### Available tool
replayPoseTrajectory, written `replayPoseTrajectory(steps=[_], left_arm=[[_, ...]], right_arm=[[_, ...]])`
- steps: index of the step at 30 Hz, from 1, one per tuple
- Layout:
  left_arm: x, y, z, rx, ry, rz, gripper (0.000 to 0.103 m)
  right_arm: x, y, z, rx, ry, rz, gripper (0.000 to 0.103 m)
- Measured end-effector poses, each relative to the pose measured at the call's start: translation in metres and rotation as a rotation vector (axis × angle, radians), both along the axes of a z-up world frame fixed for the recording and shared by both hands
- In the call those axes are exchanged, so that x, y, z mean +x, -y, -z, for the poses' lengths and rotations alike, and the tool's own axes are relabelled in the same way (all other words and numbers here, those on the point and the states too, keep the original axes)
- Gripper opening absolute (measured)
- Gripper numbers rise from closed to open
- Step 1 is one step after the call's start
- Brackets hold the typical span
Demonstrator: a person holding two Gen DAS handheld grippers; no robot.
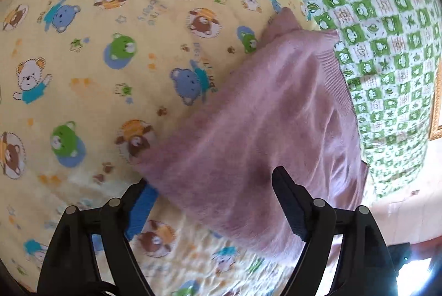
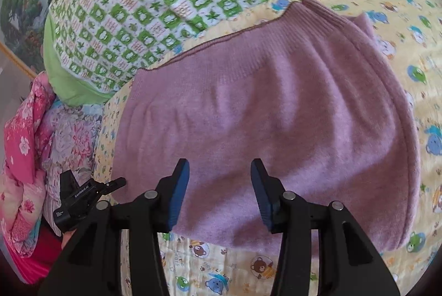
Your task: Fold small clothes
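A mauve knitted garment (image 2: 265,113) lies folded flat on a yellow bear-print sheet (image 2: 408,52), its ribbed hem toward the green quilt. It also shows in the left wrist view (image 1: 265,124). My right gripper (image 2: 220,180) is open, its blue-padded fingers hovering over the garment's near edge, holding nothing. My left gripper (image 1: 210,185) is open wide over the garment's near corner; its left finger is partly hidden behind the cloth edge.
A green-and-white checked quilt (image 2: 154,0) lies beyond the garment, also in the left wrist view (image 1: 386,28). A pink floral blanket (image 2: 25,146) is heaped at the left. The other gripper's black body (image 2: 83,199) shows at lower left. The yellow sheet (image 1: 96,61) spreads left.
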State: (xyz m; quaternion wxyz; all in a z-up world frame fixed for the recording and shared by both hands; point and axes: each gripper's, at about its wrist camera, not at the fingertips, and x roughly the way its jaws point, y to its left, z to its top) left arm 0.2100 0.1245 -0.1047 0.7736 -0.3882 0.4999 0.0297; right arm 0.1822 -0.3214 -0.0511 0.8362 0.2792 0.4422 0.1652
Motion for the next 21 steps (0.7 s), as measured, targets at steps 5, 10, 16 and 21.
replayPoseTrajectory(steps=[5, 10, 16, 21], left_arm=[[0.018, 0.028, -0.016, 0.120, 0.048, 0.074, 0.015], [0.023, 0.082, -0.074, 0.335, 0.201, 0.217, 0.011], [0.017, 0.205, -0.130, 0.429, 0.445, 0.527, 0.010], [0.007, 0.291, -0.096, 0.403, 0.445, 0.775, 0.011]], right_arm=[[-0.008, 0.015, 0.004, -0.005, -0.010, 0.033, 0.048], [-0.017, 0.035, 0.007, 0.012, -0.010, 0.073, 0.048], [-0.017, 0.066, 0.000, 0.035, 0.011, 0.138, 0.048], [-0.011, 0.101, -0.002, 0.053, 0.014, 0.208, 0.048]])
